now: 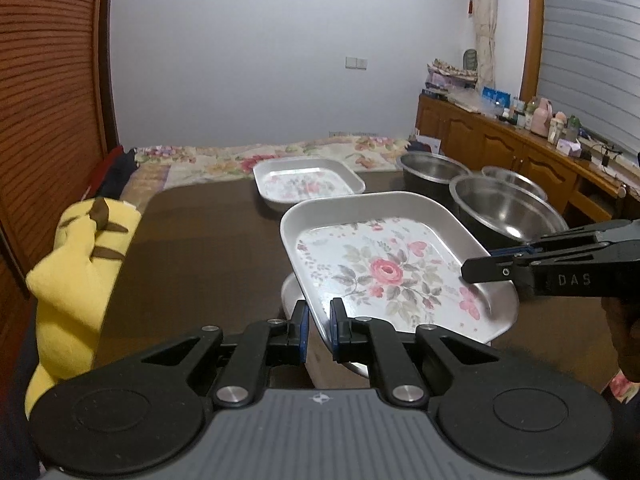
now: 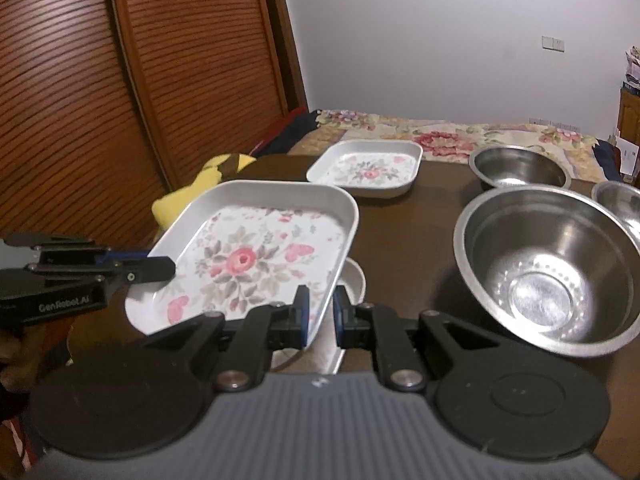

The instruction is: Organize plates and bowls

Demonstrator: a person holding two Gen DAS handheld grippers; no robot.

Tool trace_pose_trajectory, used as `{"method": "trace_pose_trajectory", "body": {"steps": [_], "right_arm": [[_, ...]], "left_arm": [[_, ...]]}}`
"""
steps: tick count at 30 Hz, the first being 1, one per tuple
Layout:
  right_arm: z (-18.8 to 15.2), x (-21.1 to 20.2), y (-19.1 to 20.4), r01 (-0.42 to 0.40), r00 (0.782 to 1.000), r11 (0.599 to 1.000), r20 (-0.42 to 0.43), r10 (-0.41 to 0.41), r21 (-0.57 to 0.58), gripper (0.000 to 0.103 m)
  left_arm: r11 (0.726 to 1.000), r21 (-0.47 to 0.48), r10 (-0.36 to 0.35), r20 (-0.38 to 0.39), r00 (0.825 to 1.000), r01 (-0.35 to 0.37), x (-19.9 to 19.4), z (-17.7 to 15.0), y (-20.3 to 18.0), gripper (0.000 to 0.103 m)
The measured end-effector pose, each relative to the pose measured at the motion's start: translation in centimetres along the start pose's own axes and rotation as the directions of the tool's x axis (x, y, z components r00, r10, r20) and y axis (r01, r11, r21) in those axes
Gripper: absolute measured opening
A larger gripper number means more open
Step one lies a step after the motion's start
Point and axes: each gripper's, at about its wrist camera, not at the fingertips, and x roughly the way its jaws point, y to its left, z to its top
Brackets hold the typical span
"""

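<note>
A large floral square plate (image 1: 384, 272) (image 2: 248, 260) is held tilted above the dark table between both grippers. My left gripper (image 1: 319, 330) is shut on its near-left rim; in the right wrist view it shows at the plate's left edge (image 2: 160, 266). My right gripper (image 2: 320, 314) is shut on the opposite rim; in the left wrist view it shows at the right (image 1: 476, 268). A white dish (image 1: 290, 296) (image 2: 354, 280) sits under the plate. A smaller floral plate (image 1: 308, 184) (image 2: 368, 170) rests farther back. Three steel bowls (image 2: 556, 268) (image 2: 520, 168) (image 2: 620, 200) stand to the right.
The dark brown table (image 1: 200, 248) abuts a bed with a floral cover (image 1: 260, 156). A yellow plush toy (image 1: 76, 264) lies at the table's left edge. A slatted wooden wardrobe (image 2: 100, 80) stands on the left. A cluttered wooden sideboard (image 1: 520, 132) runs along the right.
</note>
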Motion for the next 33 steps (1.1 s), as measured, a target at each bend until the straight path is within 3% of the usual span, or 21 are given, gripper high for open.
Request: {"method": "trace_pose_trajectory", "body": {"steps": [10, 21, 33], "right_arm": [[-1.7, 0.3, 0.1, 0.012, 1.0, 1.0, -0.017, -0.012, -0.017, 0.014], [-2.7, 0.5, 0.5, 0.058, 0.998, 0.998, 0.027, -0.057, -0.021, 0.014], [-4.0, 0.6, 0.2, 0.043, 0.996, 0.998, 0.07, -0.047, 0.053, 0.016]], "left_arm": [[1.0, -0.004, 0.006, -0.027, 1.0, -0.006, 0.5, -1.3, -0.2, 0.011], [1.0, 0.015, 0.024, -0.047, 0.999, -0.024, 1.7, -1.6, -0.9, 0.012], [0.995, 0.055, 0.08, -0.023, 0.996, -0.079, 1.9, -2.0, -1.4, 0.013]]}}
